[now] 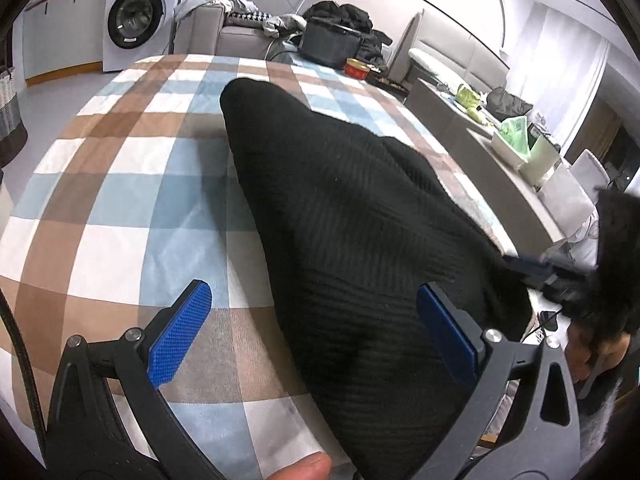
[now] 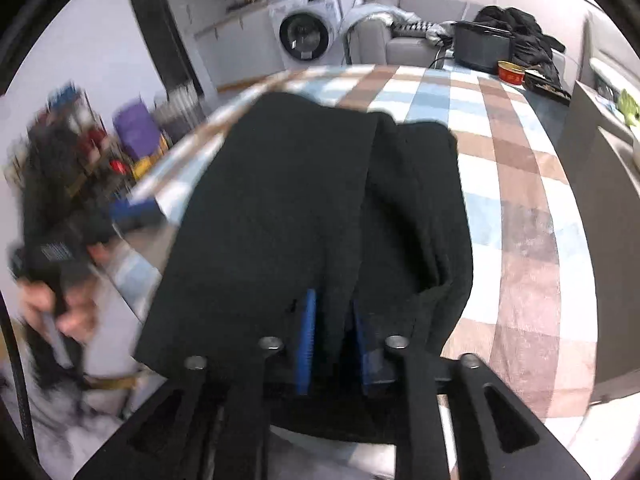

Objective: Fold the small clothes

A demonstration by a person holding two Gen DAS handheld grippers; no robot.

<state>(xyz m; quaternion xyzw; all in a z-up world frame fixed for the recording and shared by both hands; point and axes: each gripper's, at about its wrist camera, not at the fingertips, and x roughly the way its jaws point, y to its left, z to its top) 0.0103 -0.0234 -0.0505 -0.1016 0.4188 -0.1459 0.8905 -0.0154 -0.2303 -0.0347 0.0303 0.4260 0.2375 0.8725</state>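
- Black ribbed garment (image 1: 352, 240): lies on checked cloth (image 1: 120, 184) covering the table; far end rests flat, near end is lifted off the surface toward the cameras.
- Left gripper (image 1: 314, 328): released, blue pads spread wide. Left pad sits over bare cloth; right pad is at the garment's near-right edge. Contact w/ fabric cannot be confirmed.
- Right gripper (image 2: 332, 344): clenched on the garment's near edge. A fold of black fabric passes between the two blue pads, which are nearly together.
- Right wrist view: garment hangs from the pinch in two lobes, wide panel left, bunched fold right. Left side of this view is motion-blurred.
- Far table edge: black box (image 1: 330, 42) w/ red tin (image 1: 357, 68) just beside it.
- Beyond table: grey sofa (image 1: 236, 32) w/ piled clothes; washing machine (image 1: 138, 16) far left.
- Right of table: grey counter (image 1: 460, 120) holding green items.
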